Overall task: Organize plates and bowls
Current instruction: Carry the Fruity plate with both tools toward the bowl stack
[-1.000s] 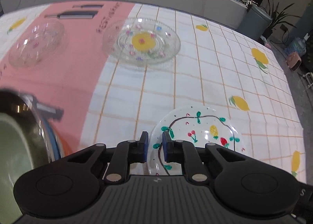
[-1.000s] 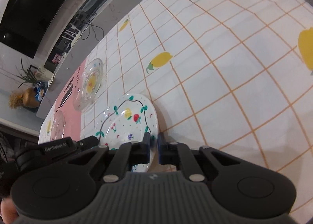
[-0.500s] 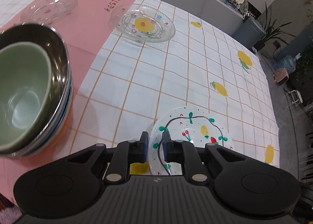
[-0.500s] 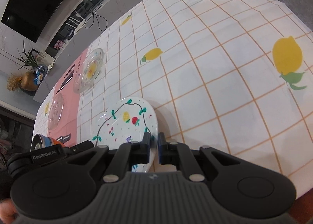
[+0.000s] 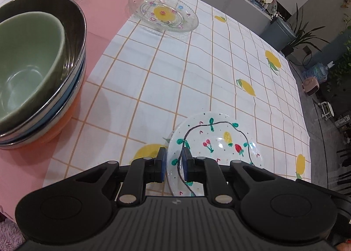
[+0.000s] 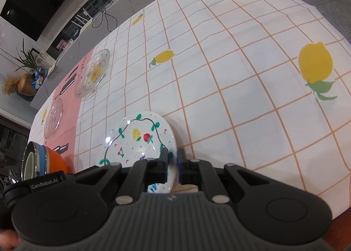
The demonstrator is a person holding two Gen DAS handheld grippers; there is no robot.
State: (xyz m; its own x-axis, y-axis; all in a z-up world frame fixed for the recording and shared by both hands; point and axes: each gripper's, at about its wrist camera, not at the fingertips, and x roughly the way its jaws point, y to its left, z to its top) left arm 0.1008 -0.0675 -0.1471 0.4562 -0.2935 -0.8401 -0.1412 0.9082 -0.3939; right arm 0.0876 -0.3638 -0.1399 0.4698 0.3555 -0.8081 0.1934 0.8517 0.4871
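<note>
1. The left gripper (image 5: 174, 166) and right gripper (image 6: 172, 166) each clamp opposite rims of one painted plate (image 5: 216, 143), held low over the near part of the tablecloth (image 5: 175, 80), close to the table's right edge.
2. The plate is round, glossy and white, painted with fruit and a dark vine.
3. Open checked cloth lies ahead; stacked bowls (image 5: 33, 71) stand left, a glass plate (image 5: 163, 14) farther back.
</note>
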